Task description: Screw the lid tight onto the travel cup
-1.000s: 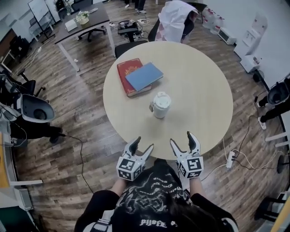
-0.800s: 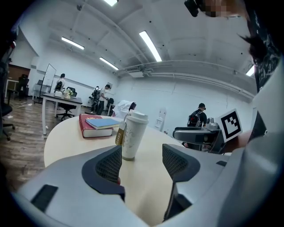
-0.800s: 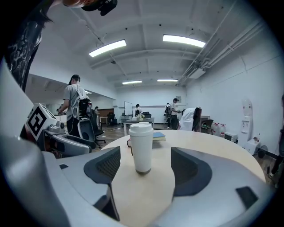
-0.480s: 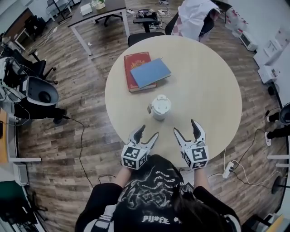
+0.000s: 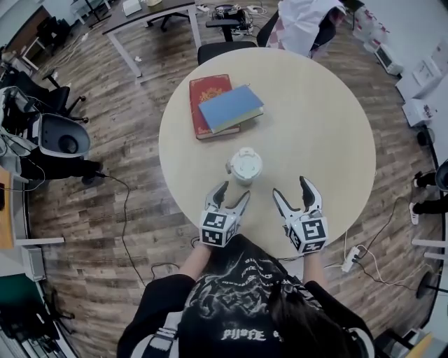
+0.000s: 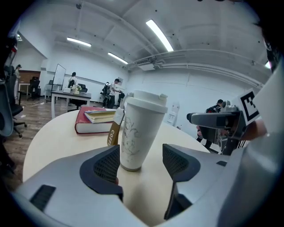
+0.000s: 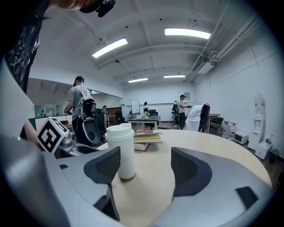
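Note:
A white travel cup (image 5: 245, 166) with its white lid on stands upright near the front of the round beige table (image 5: 315, 126). In the head view my left gripper (image 5: 234, 193) is open just in front of the cup, fingertips a little short of it. In the left gripper view the cup (image 6: 141, 131) rises beyond the open jaws, untouched, with a brown tag (image 6: 114, 132) hanging at its side. My right gripper (image 5: 290, 187) is open to the right of the cup and holds nothing. The right gripper view shows the cup (image 7: 120, 150) left of centre, beyond the left jaw.
A red book (image 5: 207, 91) with a blue book (image 5: 231, 107) on top lies behind the cup. A chair draped with a white garment (image 5: 304, 21) stands at the far side. An office chair (image 5: 59, 143) is on the left. Cables and a power strip (image 5: 346, 259) lie on the floor.
Both grippers have moved forward from the table's near edge toward the cup; the left one has come closest. Jaws stay equally wide. The cup has not moved.

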### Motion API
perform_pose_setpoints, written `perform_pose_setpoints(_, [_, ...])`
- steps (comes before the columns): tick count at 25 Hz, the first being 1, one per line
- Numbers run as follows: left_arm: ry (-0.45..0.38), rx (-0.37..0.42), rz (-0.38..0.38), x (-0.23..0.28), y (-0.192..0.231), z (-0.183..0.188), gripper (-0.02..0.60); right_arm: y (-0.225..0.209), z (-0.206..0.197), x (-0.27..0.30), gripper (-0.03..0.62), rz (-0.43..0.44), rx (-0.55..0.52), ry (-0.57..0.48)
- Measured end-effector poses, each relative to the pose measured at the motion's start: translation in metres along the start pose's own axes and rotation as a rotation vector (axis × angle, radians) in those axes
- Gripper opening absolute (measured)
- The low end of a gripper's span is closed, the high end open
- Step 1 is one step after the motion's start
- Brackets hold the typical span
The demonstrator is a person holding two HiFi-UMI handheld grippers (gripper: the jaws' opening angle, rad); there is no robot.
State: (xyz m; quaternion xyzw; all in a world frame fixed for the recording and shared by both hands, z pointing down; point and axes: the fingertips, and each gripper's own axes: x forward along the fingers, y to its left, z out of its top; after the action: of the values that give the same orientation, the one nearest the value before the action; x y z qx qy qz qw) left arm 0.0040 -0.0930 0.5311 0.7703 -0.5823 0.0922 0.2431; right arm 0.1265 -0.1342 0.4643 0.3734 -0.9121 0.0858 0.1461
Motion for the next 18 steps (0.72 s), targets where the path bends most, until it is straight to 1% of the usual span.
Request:
perform_pose_setpoints(3, [0.021,0.047,0.006,0.01,0.006,0.001,0.311,0.007,0.007,0.006,0.345,-0.004,-0.001,0.0])
perform_pose_setpoints(6, [0.036,0.062,0.015,0.022,0.015,0.004,0.325,0.007,0.008,0.011,0.345,-0.019,0.005,0.005])
perform_pose_setpoints(8, [0.054,0.074,0.004,0.032,0.015,0.0,0.336,0.005,0.002,0.01,0.345,-0.026,0.007,0.02])
perform_pose_setpoints(11, [0.055,0.093,-0.015,0.045,0.014,0.0,0.347,-0.001,-0.002,0.004,0.345,-0.043,0.005,0.037])
perform_pose_setpoints(14, [0.063,0.09,-0.044,0.056,0.013,0.001,0.353,-0.008,-0.001,0.001,0.345,-0.06,0.012,0.041])
perform_pose_setpoints(16, [0.06,0.093,-0.058,0.062,0.013,0.003,0.357,-0.012,0.002,0.0,0.345,-0.058,0.022,0.039])
perform_pose_setpoints(18, [0.045,0.107,-0.062,0.067,0.015,0.006,0.365,-0.013,0.004,0.0,0.347,-0.038,0.034,0.036])
